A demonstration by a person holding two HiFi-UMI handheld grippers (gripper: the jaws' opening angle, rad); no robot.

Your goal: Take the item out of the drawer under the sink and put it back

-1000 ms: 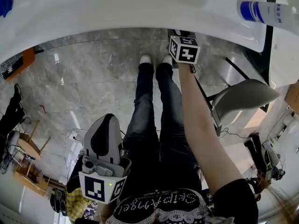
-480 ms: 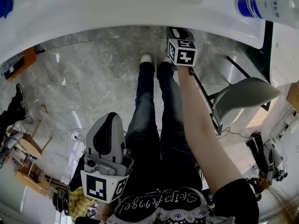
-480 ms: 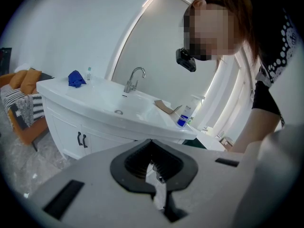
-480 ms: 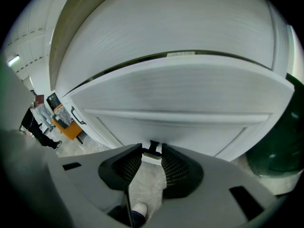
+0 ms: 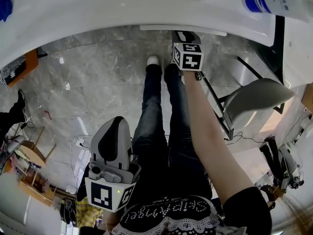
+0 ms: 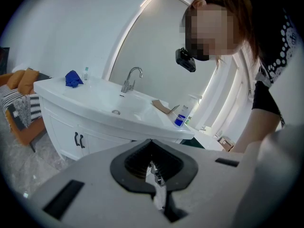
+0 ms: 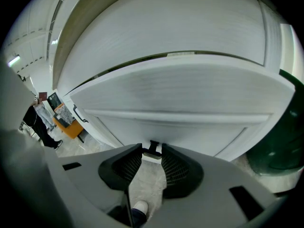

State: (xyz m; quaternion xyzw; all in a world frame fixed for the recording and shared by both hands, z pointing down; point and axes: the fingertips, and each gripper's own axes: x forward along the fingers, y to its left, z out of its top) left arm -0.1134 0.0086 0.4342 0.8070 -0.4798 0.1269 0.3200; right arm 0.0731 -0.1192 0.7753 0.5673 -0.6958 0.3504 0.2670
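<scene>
Opening the drawer (image 7: 180, 127) under the sink (image 6: 109, 106), seemingly just ajar. Gripping the drawer handle (image 7: 153, 147) with the right tool (image 7: 152, 156), clamped, arm stretched forward and down. Holding the left tool (image 6: 152, 148) by the hip, jaws together, empty. Item hidden inside. Next: pull straight back.

The shirt (image 5: 168, 212) bears "SkipAngel" upside down; print on the bottle (image 5: 279, 3) is illegible.
</scene>
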